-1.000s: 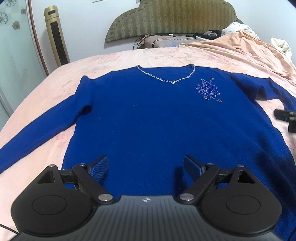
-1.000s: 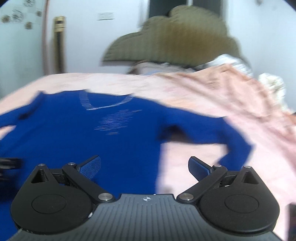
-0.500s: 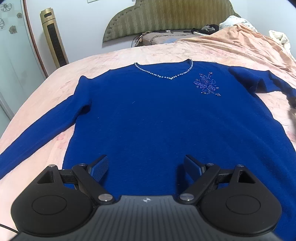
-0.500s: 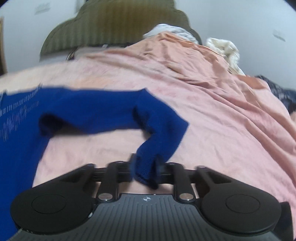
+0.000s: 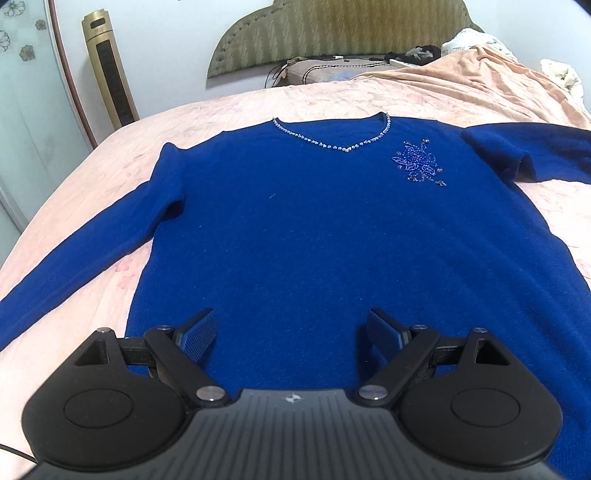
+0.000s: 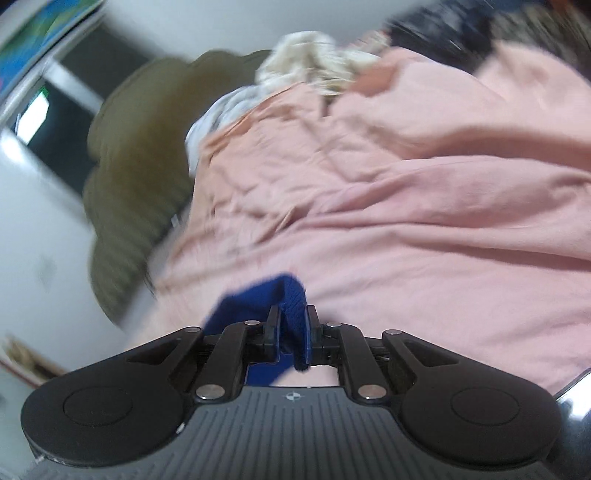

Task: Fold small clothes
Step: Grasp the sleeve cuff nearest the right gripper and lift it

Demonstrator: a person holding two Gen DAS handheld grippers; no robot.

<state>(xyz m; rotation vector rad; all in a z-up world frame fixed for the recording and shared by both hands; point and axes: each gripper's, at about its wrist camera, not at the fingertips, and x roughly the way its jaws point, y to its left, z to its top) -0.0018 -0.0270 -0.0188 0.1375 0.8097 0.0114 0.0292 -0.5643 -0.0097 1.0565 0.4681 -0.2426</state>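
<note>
Bed (image 5: 332, 99): pink cover, rumpled toward the far right.
Sweater (image 5: 332, 240): blue, spread flat on the bed, front up, beaded neckline toward the headboard (image 5: 332, 33).
Left gripper (image 5: 291, 332): jaws wide apart over the hem, nothing between.
Right gripper (image 6: 291, 328): jaws clamped on the cuff (image 6: 291, 314) of one sleeve.

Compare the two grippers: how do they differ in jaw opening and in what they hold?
The left gripper is open wide and empty above the blue sweater; the right gripper is shut on the sweater's sleeve cuff. Both share the same black two-finger build.
</note>
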